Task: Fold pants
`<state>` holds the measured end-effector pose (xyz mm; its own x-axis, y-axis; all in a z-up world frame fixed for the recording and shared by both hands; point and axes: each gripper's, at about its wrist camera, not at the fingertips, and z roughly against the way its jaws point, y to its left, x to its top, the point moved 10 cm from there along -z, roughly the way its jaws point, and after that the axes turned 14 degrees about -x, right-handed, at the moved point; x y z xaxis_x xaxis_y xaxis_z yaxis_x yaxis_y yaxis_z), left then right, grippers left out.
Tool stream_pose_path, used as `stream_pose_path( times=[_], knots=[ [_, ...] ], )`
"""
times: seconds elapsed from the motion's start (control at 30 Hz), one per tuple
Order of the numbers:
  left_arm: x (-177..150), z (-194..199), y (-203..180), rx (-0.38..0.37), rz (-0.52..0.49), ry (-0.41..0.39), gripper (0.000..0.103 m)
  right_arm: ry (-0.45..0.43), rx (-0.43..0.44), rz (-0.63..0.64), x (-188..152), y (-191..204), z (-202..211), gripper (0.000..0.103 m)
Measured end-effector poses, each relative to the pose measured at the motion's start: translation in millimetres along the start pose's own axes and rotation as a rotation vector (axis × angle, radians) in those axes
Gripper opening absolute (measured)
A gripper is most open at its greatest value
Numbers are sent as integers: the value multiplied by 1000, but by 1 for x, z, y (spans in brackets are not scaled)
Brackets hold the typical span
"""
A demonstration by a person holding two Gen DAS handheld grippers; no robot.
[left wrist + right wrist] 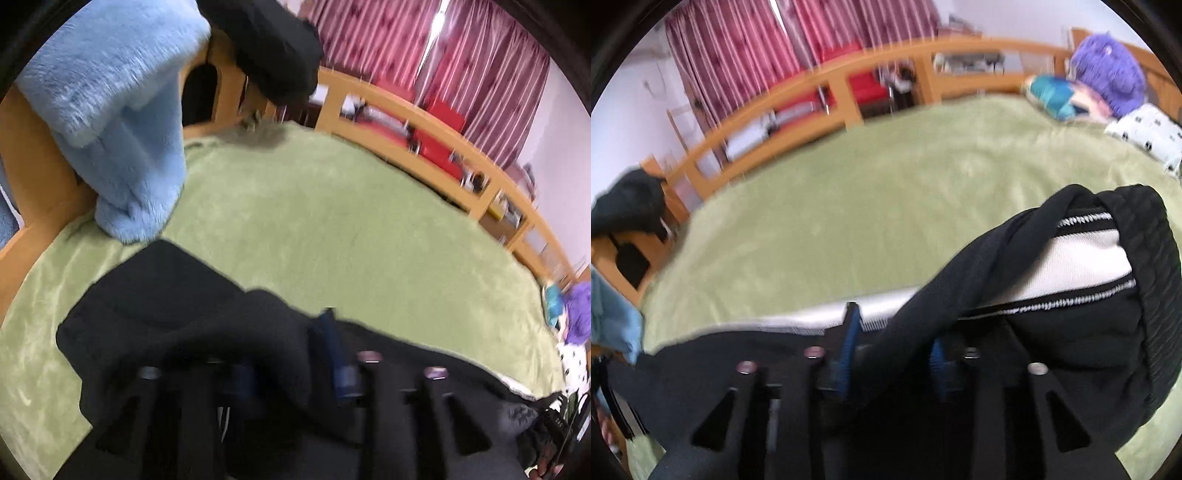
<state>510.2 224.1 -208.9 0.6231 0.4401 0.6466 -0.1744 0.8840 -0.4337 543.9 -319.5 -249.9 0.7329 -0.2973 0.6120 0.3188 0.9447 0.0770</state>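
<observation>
The black pants point(177, 314) hang bunched over my left gripper point(288, 369), above a green bed cover point(332, 221). Cloth lies between its blue fingers point(332, 343), which look closed on it. In the right wrist view the pants' ribbed waistband with a white side stripe point(1082, 258) drapes over my right gripper point(894, 354). A fold of black cloth runs between its blue fingers point(849, 339), which grip it.
A wooden bed rail point(424, 147) runs along the far side. A light blue fluffy blanket point(122, 122) and a black garment point(273, 48) hang on the footboard. A purple plush toy point(1108, 74) and a patterned pillow point(1145, 133) lie at the bed's head. Red curtains hang behind.
</observation>
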Motion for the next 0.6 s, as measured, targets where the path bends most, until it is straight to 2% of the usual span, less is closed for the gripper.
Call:
stream_pose_path(
  times=[0.03,0.07,0.1,0.2,0.3,0.47,0.6],
  knots=[
    [-3,3,-4,-14,-8,-7,61,7,6,4,-9,-1,1,41],
    [-6,7,-8,-23,-16,-23,75,3,12,12,-15,-1,4,48],
    [-11,12,-12,-25,-26,-43,77,-18,15,30,-26,-3,15,50],
    [-28,22,-17,-3,-81,-46,77,-87,9,48,-44,-11,37,55],
    [-57,34,-20,-14,-101,-23,77,-107,4,40,-74,-24,59,55],
    [-100,52,-14,-36,-101,7,78,-85,-34,11,-111,-60,75,64],
    [-130,49,-7,-42,-84,55,79,0,-38,-67,-131,-86,61,68]
  ],
)
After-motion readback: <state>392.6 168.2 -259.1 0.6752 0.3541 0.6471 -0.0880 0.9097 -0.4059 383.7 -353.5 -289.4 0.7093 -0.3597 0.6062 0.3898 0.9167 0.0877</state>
